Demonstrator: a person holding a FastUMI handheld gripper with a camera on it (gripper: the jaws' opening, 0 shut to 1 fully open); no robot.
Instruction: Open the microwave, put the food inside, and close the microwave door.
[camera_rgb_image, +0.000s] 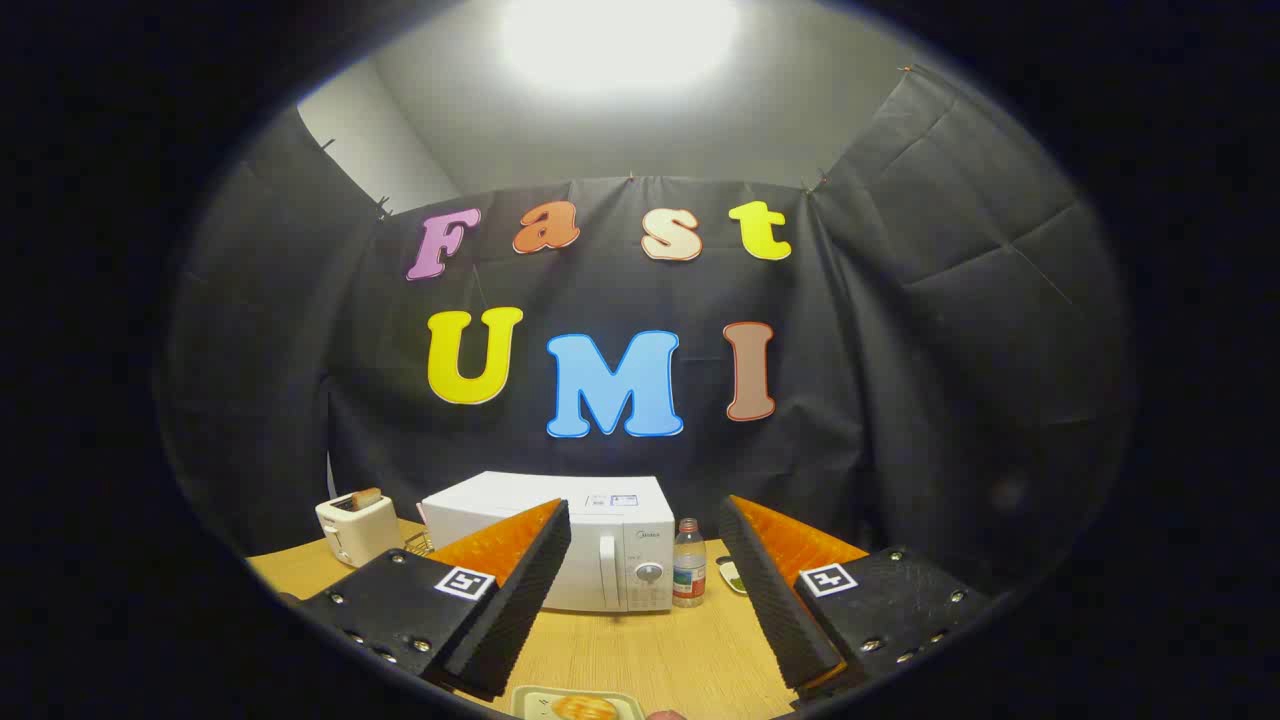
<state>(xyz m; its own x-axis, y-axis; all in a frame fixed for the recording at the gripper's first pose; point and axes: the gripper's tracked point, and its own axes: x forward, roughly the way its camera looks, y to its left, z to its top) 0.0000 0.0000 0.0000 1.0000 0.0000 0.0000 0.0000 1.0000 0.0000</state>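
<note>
A white microwave (600, 545) stands at the back of the wooden table (650, 650), its door shut, with a vertical handle (606, 570) and a round knob to the right of it. It lies beyond my fingers, partly hidden by the left one. My gripper (645, 535) is open, held well above the table, with nothing between the fingers. A pale plate (575, 702) with orange-brown food (585, 709) on it lies on the table just below and between the fingers, close to me.
A white toaster (357, 527) with a slice of bread in it stands to the left of the microwave. A small water bottle (689, 565) stands right of the microwave, with a small dish (731, 575) beside it. Black cloth walls close in the booth.
</note>
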